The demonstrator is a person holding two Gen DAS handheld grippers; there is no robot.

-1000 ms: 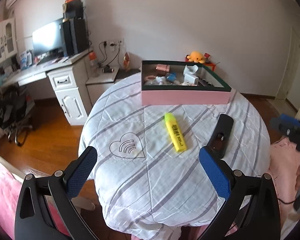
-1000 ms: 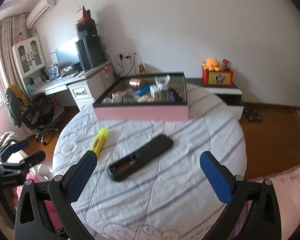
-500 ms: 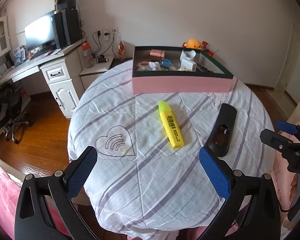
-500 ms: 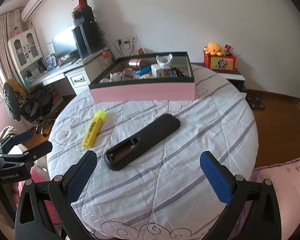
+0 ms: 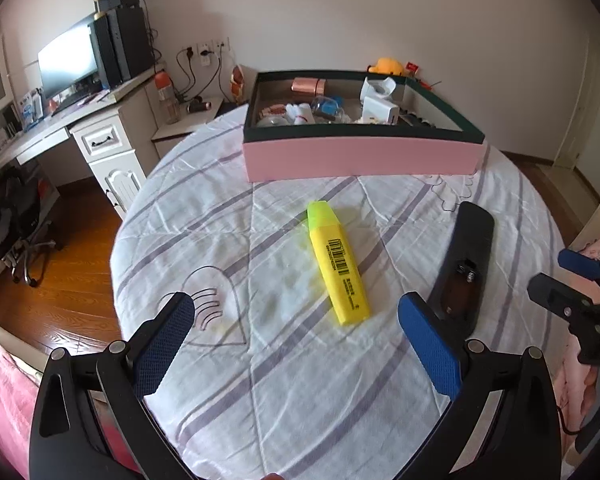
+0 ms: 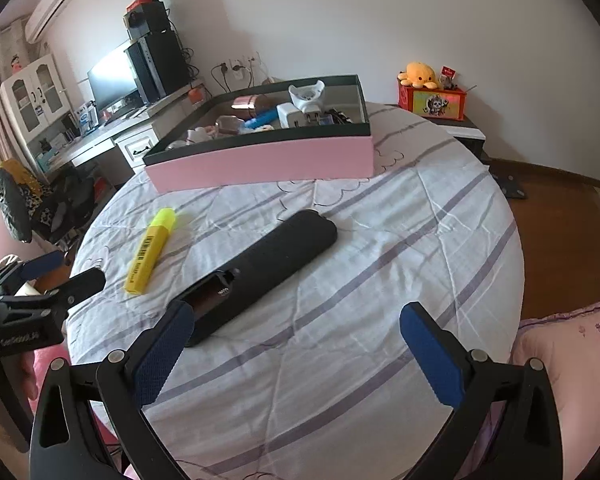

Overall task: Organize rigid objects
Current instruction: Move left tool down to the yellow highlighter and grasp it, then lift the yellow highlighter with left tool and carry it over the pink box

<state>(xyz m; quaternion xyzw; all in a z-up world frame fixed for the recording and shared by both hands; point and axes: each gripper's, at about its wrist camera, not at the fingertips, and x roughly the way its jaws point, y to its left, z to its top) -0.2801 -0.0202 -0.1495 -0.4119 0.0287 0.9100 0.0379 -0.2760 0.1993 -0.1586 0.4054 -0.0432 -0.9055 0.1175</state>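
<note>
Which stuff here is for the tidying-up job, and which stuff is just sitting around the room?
For the job:
- yellow highlighter
- black remote control, battery bay uncovered
- pink box, already holding small items
- left gripper and right gripper, both open

Just around:
- computer monitor
- orange plush toy
- office chair

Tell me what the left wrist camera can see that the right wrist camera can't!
Only the left wrist view shows the heart drawing on the tablecloth. Only the right wrist view shows the air conditioner and the red box under the orange plush toy. Both show the yellow highlighter, the black remote with its battery slot uncovered, the pink box, and each open claw: left, right.
</note>
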